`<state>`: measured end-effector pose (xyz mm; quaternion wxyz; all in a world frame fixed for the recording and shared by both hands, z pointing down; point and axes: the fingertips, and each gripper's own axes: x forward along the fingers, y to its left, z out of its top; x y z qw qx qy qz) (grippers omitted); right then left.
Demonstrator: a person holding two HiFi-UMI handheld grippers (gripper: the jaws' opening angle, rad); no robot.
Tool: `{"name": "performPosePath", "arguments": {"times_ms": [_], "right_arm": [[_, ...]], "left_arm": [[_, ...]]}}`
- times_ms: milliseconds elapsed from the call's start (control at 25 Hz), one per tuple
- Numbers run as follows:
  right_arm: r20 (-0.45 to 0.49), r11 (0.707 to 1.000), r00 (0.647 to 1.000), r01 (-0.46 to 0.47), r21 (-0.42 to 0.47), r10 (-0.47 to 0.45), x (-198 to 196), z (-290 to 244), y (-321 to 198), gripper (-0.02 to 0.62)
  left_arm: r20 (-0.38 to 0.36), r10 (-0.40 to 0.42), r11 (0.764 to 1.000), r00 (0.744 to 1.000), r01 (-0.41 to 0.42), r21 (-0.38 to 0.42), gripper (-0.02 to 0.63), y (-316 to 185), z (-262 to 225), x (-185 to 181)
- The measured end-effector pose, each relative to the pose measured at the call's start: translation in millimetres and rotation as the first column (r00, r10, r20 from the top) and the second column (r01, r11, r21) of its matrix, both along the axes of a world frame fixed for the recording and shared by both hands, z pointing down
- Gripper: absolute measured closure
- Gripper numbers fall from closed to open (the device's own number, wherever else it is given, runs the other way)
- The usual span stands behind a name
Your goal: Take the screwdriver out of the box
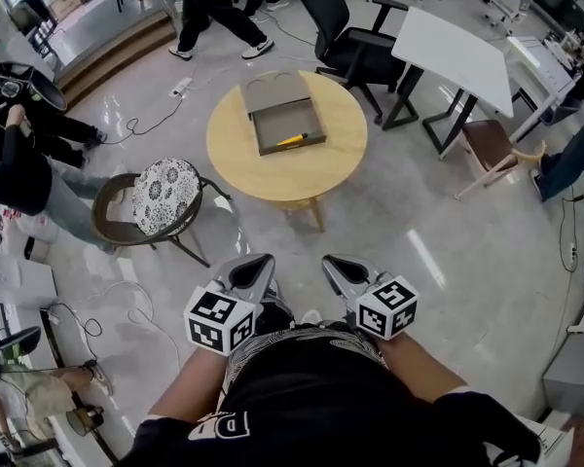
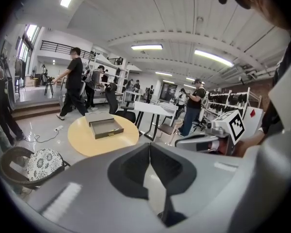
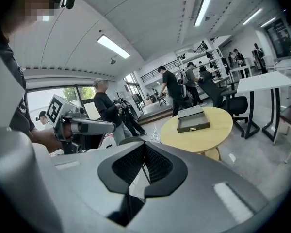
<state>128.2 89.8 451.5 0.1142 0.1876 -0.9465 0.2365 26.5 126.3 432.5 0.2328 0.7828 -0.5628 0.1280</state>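
The screwdriver (image 1: pixel 292 140) was yellow, the box (image 1: pixel 273 125) a dull grey inside and out, and the round desk (image 1: pixel 273 178) a pale yellow wood tone. The left claw (image 1: pixel 258 264) and right claw (image 1: pixel 335 264) were light grey with black pads, each carrying black-and-white square markers. The chair cushion (image 1: pixel 165 196) showed a black floral pattern on white. The floor (image 1: pixel 419 222) was glossy grey.

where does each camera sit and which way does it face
Head view: on the head, steeply down; left gripper, right gripper, torso show
Left gripper view: on that gripper, along its shut jaws toward the round table; right gripper alongside
Right gripper view: likewise; left gripper alongside
Shared: all see the box on the table
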Motion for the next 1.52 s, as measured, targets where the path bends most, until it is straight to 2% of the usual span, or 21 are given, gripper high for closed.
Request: {"name": "performPosePath", "arguments": {"times_ms": [160,360,720,1080,1320,1520], "right_arm": [[0.008,1.0,1.0,-0.022,-0.008,0.022,2.6,1.4,-4.8,0.594],[0.008,0.999,0.999,-0.044,-0.015,0.045,7.5,4.6,-7.5,0.594],[-0.02,0.998,0.998,-0.068,-0.011,0.067,2.3,9.4,-37.5,0.594],[-0.059,0.998,0.997,-0.056,-0.02,0.055,-38.2,20.2,-90.6,0.594],[-0.067,0.998,0.996,-0.066,-0.002,0.066,-79.4,9.5,-145.2,0.594],[-0.092,0.997,0.993,-0.08,0.004,0.08,-110.5,6.9,-186.0,0.594]], "left_arm": [[0.011,0.025,1.0,1.0,-0.025,-0.01,0.546,-6.2,0.8,3.2],[0.018,0.051,0.998,0.999,-0.052,0.028,0.546,-25.0,-10.7,8.3],[-0.002,0.072,0.997,0.997,-0.072,0.018,0.546,-55.1,1.6,1.6],[-0.019,0.059,0.998,0.998,-0.059,0.004,0.546,-107.8,16.2,-41.5],[0.0,0.085,0.996,0.996,-0.085,0.017,0.546,-163.6,10.3,-78.6],[-0.022,0.112,0.994,0.993,-0.112,0.019,0.546,-213.0,10.2,-105.4]]}}
